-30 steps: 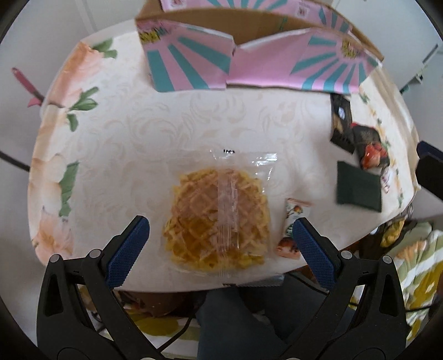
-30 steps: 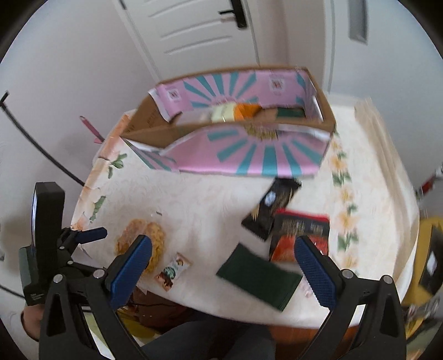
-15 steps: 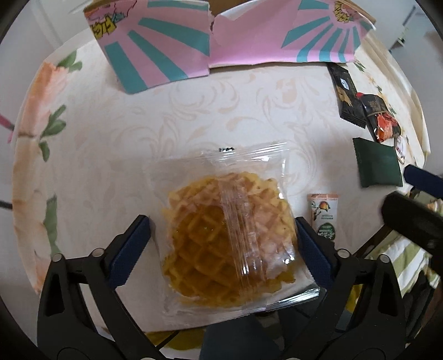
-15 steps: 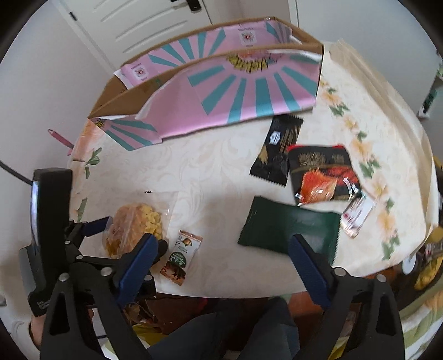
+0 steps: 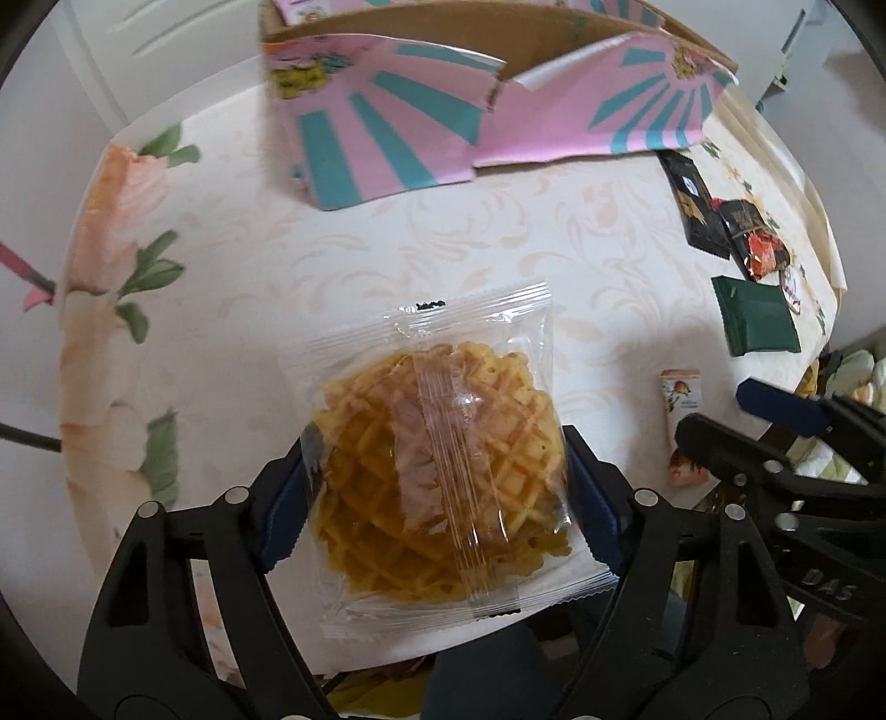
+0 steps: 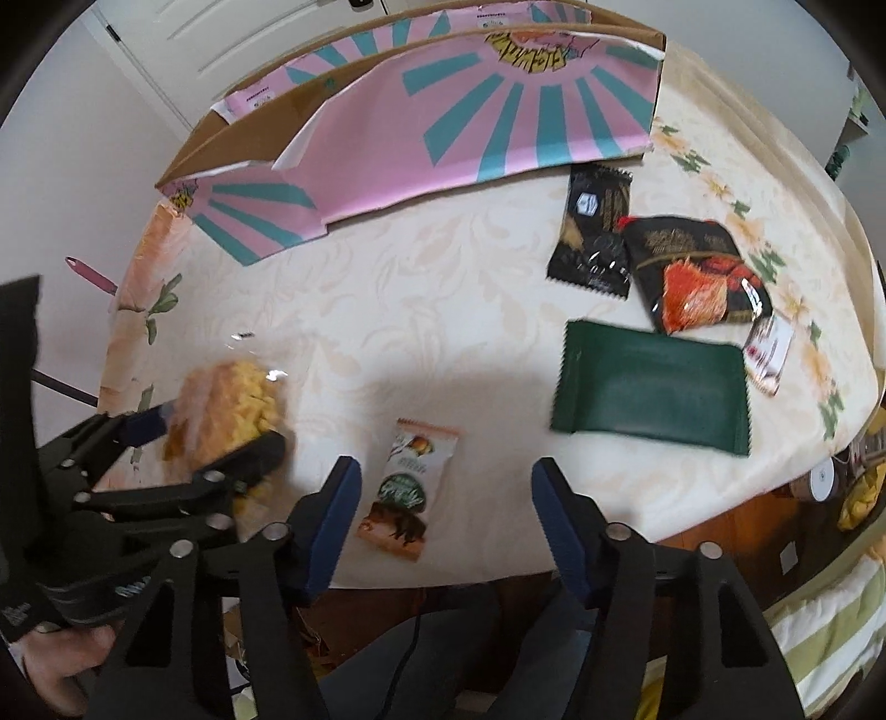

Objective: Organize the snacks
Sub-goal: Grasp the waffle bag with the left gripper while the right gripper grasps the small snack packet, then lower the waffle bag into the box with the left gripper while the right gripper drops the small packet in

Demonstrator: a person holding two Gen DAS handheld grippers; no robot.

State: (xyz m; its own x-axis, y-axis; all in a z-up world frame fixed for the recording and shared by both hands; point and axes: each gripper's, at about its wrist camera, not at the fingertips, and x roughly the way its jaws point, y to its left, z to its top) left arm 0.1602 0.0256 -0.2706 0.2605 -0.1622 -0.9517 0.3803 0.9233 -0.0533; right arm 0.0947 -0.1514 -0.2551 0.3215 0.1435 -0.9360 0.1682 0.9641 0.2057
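A golden waffle [image 5: 443, 471] in clear wrap lies on the desk [image 5: 343, 266]. The left hand-held gripper [image 5: 440, 498], pointing steeply down, has just been closing and clamps its sides. Right of the waffle, the right hand-held gripper [image 6: 443, 498] has been closing too, jaws still apart around a small sachet [image 6: 408, 490].

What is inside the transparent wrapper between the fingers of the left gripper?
Inside the clear wrapper lies a golden waffle with a grid pattern. A wide seam strip down the middle blurs part of it. Its underside, and whether a second piece lies beneath, cannot be seen.

White panelled door [image 6: 232, 39] stood at upper left against plain white walls [image 6: 72, 183]; round table's cream floral tablecloth [image 6: 432, 288] filled frame centre under soft daylight.
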